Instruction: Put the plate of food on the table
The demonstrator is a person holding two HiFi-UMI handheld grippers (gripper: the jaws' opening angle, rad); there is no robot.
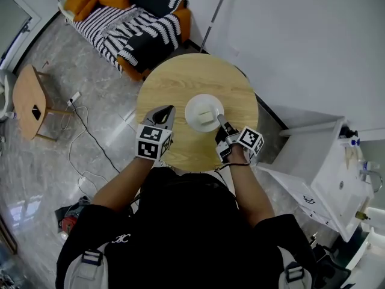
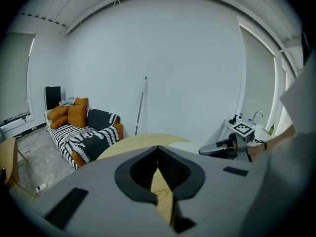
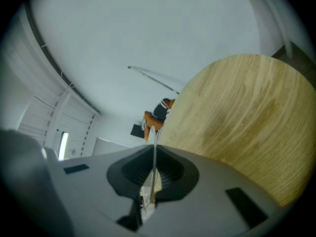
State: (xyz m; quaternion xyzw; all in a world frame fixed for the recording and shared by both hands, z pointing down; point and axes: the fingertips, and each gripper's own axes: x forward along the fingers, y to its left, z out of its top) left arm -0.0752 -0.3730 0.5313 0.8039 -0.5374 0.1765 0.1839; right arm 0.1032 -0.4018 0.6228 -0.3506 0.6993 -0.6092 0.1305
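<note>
A white plate (image 1: 203,112) carrying a pale block of food (image 1: 206,114) rests on the round wooden table (image 1: 174,83), just right of its middle. My right gripper (image 1: 221,121) is shut on the plate's near right rim. In the right gripper view that rim (image 3: 154,132) shows edge-on as a thin white line pinched between the jaws, with the tabletop (image 3: 247,117) to the right. My left gripper (image 1: 168,111) hovers over the table's near left part, left of the plate, shut and empty. In the left gripper view the plate (image 2: 185,145) and the right gripper (image 2: 219,150) lie ahead to the right.
A sofa (image 1: 129,23) with a striped blanket and orange cushions stands beyond the table. A small wooden side table (image 1: 30,101) and floor cables (image 1: 84,137) are at left. A white cabinet with a sink (image 1: 328,173) is at right. A pole (image 1: 215,14) leans on the wall.
</note>
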